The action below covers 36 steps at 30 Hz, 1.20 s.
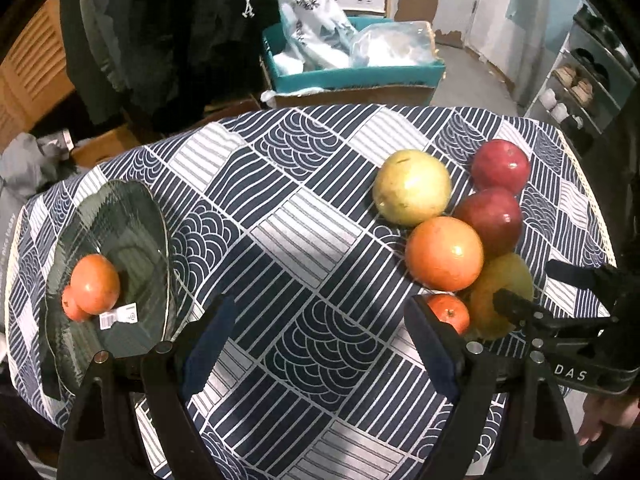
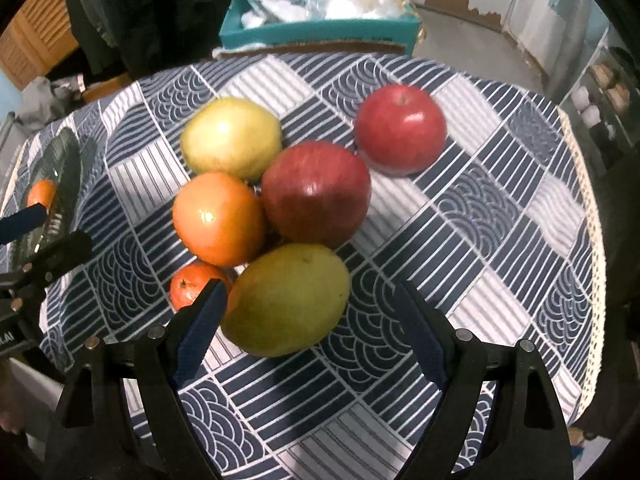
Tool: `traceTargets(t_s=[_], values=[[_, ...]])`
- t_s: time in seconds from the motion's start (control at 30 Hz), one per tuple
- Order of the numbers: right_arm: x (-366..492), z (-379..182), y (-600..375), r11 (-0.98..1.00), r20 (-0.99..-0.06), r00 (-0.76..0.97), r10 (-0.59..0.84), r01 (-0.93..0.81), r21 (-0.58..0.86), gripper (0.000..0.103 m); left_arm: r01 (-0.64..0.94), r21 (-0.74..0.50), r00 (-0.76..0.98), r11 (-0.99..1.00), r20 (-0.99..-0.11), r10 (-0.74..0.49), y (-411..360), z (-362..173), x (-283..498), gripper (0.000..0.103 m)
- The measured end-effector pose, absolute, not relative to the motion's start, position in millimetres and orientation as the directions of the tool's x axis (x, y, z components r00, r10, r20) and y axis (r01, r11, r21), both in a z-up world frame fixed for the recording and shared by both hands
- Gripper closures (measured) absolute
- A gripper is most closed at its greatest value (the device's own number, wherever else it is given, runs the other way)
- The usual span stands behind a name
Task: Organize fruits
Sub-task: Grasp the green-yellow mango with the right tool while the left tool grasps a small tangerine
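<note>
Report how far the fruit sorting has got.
Done: two orange fruits lie on the dark glass plate. In hand: nothing; the left hand-held gripper and right hand-held gripper are both open, the right one by the mango. Left: six fruits clustered on the tablecloth, including two red apples and a small tangerine.

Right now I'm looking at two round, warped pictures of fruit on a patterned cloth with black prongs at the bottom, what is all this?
A person holds a pair of hand tongs in each hand, each carrying a wide-angle camera, hence the warping. One picture looks along the left tongs, the other along the right tongs. Both stand open and hold nothing. On the tablecloth lie a mango, two red apples, an orange, a yellow-green fruit and a small tangerine. A dark glass plate already holds two orange fruits.
</note>
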State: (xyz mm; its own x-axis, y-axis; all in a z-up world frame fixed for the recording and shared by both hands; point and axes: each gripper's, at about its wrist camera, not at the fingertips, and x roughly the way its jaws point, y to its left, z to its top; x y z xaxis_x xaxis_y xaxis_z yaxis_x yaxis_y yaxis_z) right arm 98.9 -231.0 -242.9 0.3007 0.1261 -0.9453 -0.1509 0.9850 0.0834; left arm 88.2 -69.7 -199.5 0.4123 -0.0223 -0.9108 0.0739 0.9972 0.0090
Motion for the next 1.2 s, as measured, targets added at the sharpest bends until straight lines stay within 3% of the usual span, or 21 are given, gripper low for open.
traceTargets(t_s=[0.33,0.4,0.43,0.57,1.07,1.2], values=[[107.0,-265.5,-235.3,0.976,-0.947,0.242,0.212,-0.108,0.191,0.018,0.083,-0.021,0.381,0.996,-0.923,-0.051,-72.0,-212.2,93.7,0.016],[107.8,-273.3,-238.4,0.968,-0.945,0.213,0.249,-0.085,0.236,0.022,0.083,-0.028,0.378,0.996,-0.924,-0.058,-73.5,-213.2,93.9,0.016],[108.2,-275.9,-239.2,0.963,-0.941,0.202,0.27,-0.078,0.26,0.029,0.086,-0.033,0.377,0.996,-0.924,-0.063,-74.4,-213.6,93.9,0.016],[106.6,-274.2,-242.0,0.955,-0.935,0.194,0.297,-0.071,0.288,0.03,0.105,-0.052,0.369,0.993,-0.925,-0.088,-80.1,-214.9,93.2,0.016],[94.9,-231.1,-272.8,0.996,-0.923,0.382,0.033,-0.084,0.001,0.031,0.187,-0.102,0.31,0.977,-0.938,-0.157,-119.9,-233.8,93.9,0.016],[93.7,-233.7,-280.5,0.997,-0.926,0.376,0.031,-0.077,0.002,0.031,0.198,-0.115,0.292,0.973,-0.941,-0.17,-129.4,-240.9,95.9,0.016]])
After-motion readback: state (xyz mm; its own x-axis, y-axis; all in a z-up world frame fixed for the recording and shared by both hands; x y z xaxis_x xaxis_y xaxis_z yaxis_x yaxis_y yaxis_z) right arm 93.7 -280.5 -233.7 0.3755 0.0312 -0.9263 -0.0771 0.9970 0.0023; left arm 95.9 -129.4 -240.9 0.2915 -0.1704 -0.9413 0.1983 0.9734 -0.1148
